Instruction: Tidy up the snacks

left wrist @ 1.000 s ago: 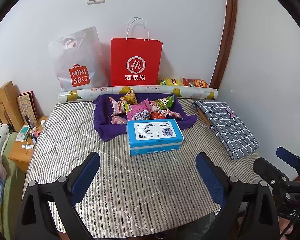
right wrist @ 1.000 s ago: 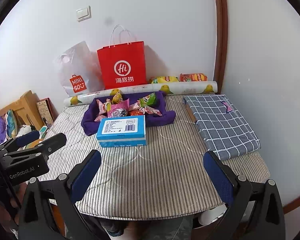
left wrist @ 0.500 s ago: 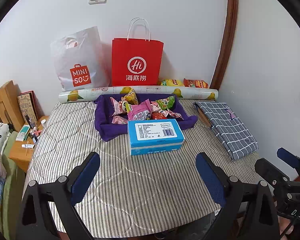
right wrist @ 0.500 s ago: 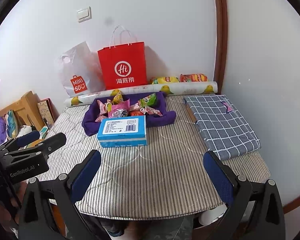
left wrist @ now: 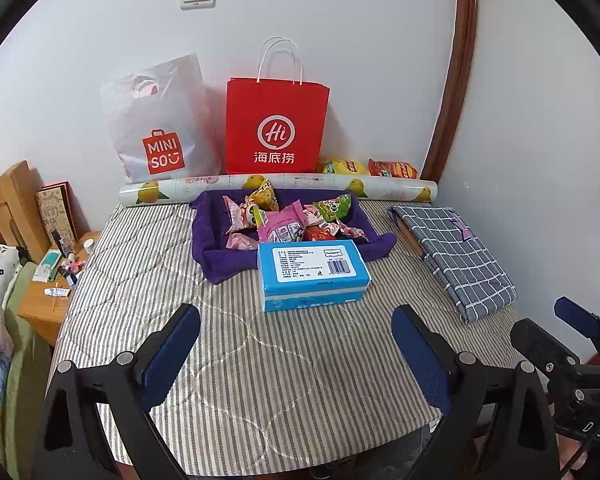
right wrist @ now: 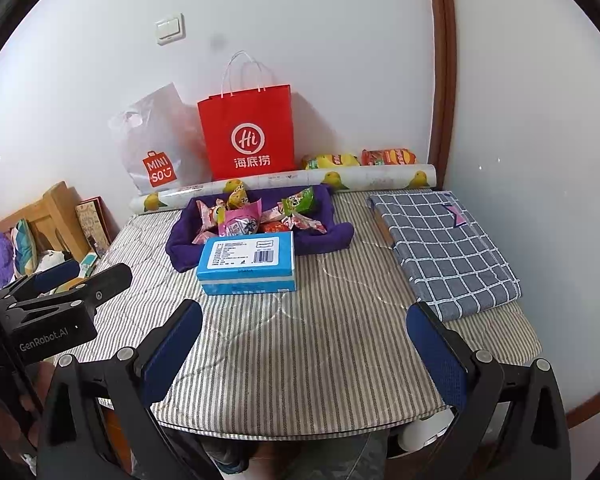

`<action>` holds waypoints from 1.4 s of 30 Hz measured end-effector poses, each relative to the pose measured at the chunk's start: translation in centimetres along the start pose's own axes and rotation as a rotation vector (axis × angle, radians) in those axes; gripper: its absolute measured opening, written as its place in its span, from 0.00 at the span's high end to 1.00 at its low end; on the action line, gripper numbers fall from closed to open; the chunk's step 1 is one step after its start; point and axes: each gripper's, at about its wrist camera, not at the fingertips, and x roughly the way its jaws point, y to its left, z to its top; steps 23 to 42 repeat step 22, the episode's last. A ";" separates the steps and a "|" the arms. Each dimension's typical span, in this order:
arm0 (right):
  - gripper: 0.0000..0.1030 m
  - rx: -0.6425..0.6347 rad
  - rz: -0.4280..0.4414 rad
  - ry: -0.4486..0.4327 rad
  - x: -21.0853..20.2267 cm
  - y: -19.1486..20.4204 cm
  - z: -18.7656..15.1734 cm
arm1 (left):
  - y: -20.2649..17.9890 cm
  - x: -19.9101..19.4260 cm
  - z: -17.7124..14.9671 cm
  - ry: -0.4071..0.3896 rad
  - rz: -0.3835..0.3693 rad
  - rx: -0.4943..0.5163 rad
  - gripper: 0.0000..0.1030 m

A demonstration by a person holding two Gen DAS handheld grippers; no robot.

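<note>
Several bright snack packets (left wrist: 284, 220) (right wrist: 256, 214) lie piled in a purple fabric tray (left wrist: 210, 256) (right wrist: 178, 246) at the table's far middle. A blue box (left wrist: 314, 274) (right wrist: 248, 262) sits just in front of the tray. Two more snack bags (left wrist: 366, 168) (right wrist: 358, 159) lie against the wall behind a fruit-print roll (left wrist: 280, 188) (right wrist: 284, 184). My left gripper (left wrist: 296, 346) is open above the near table edge, holding nothing. My right gripper (right wrist: 304, 346) is open too, empty, well short of the box.
A red paper bag (left wrist: 276, 124) (right wrist: 248, 134) and a white plastic bag (left wrist: 160, 124) (right wrist: 156, 144) stand against the back wall. A folded grey checked cloth (left wrist: 454, 256) (right wrist: 444, 248) lies at the right. The striped tablecloth (left wrist: 280, 360) (right wrist: 332, 352) covers the table; a wooden nightstand (left wrist: 48, 304) stands left.
Both views have shifted only slightly, the left one creeping a little toward the table. Both grippers stay open; nothing on the table has moved.
</note>
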 end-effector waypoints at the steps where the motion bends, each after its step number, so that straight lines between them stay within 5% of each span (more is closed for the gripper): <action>1: 0.02 -0.001 0.000 -0.002 0.0 0.0 0.0 | 0.0 0.0 0.0 -0.001 0.000 0.000 0.06; 42: 0.02 -0.030 0.009 0.003 1.3 0.7 0.7 | 0.2 1.5 0.6 -0.007 0.037 0.013 0.06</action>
